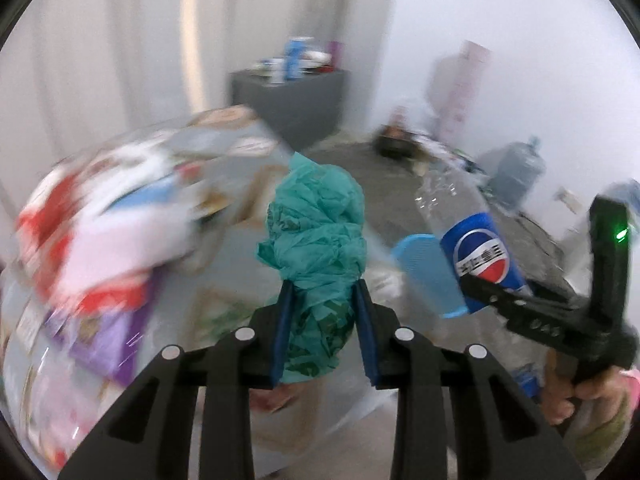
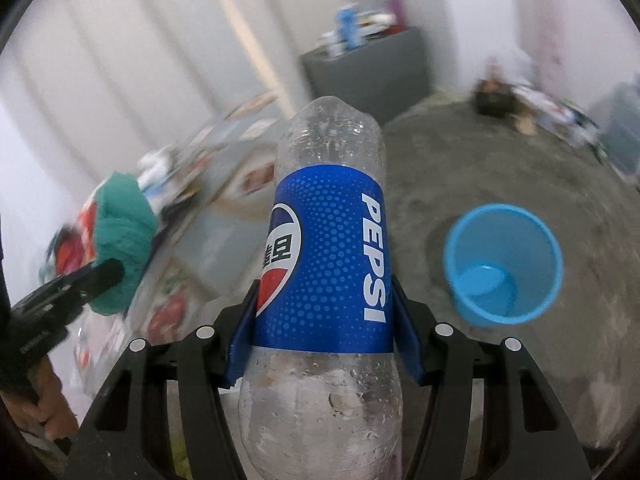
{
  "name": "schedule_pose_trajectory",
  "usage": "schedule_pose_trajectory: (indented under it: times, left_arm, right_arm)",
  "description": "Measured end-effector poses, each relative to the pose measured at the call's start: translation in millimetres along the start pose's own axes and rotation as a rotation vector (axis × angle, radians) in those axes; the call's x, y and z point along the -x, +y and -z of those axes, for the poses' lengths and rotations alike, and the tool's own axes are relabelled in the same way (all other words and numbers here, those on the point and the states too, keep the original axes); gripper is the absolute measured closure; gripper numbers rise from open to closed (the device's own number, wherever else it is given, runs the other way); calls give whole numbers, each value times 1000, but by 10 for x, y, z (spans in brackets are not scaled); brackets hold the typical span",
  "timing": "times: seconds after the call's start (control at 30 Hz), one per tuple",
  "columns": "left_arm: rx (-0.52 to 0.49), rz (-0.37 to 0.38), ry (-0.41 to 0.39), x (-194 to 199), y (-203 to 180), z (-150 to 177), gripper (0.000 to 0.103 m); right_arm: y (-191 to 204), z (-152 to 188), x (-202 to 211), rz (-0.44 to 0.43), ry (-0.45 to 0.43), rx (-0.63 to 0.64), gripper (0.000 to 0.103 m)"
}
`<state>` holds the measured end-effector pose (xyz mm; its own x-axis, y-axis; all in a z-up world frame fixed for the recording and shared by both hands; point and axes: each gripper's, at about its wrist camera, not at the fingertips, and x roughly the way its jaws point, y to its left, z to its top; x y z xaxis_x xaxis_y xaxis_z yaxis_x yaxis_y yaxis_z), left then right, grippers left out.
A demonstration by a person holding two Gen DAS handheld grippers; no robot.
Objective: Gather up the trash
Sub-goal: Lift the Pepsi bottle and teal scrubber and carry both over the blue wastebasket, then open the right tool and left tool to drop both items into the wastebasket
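My left gripper [image 1: 323,286] is shut on a crumpled teal bag [image 1: 316,216], which bulges out above the blue pads. In the right wrist view the same teal bag [image 2: 124,236] shows at the left with the left gripper [image 2: 108,272] behind it. My right gripper [image 2: 325,284] is shut on an empty clear Pepsi bottle [image 2: 328,248] around its blue label, bottom end pointing away. The bottle [image 1: 480,252] also appears at the right of the left wrist view. A small blue bin [image 2: 504,264] stands empty on the grey floor, to the right below the bottle.
A low table [image 1: 224,280] at the left carries blurred colourful wrappers [image 1: 120,208]. A grey cabinet [image 1: 288,96] with cans and boxes stands by the back wall. A water jug [image 1: 520,168] and loose clutter [image 2: 540,112] lie along the right wall. A hand [image 1: 568,396] holds the right gripper.
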<state>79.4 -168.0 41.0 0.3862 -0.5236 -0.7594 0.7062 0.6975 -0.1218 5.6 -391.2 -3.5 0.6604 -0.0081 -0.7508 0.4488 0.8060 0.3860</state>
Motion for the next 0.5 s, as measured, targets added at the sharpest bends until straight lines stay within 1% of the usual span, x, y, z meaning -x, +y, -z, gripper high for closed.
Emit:
schedule_pose_trajectory:
  times: [0.03,0.07,0.13,0.2,0.23,0.27,0.3,0.33,0.4,0.43,0.5]
  left_arm:
    - [-17,38,18,-85,-101,-112,74]
    - [-39,86,58,-253,-255,-273,74]
    - [-71,143,131,-575,-492,-521,74]
    - [-103,174,197,-904,-730,-703,74]
    - [-121,205,252,-1170,-900,-815,74]
    - [-133,223,290,-1347,-1011,-872,74]
    - [-161,242,346,-1614,-1178,-935,74]
    - [-185,239,377,-1791,-1298,-960,73]
    - [-266,201,444,-2312,-1625,-995,73]
    - [-290,188,479,-2567,-1756,-989,73]
    - [-301,178,537,-2932,-1956,-955,72]
  right_arm:
    - [-154,-21,29,8,-7,-38,47]
    - [-356,-43,48,22,-13,-87,47]
    - [-610,-54,25,50,-10,-144,47]
    - [-895,-67,-80,76,10,-208,47]
    - [-1018,-68,-155,79,23,-239,47]
    - [-1124,-67,-238,79,35,-268,47]
    - [-1273,-61,-351,84,55,-304,47]
    - [-1379,-49,-474,79,77,-337,47]
    - [-1666,-19,-718,38,116,-429,47]
    - [-1816,5,-866,32,145,-477,46]
    - [-2047,43,-1082,24,171,-541,46]
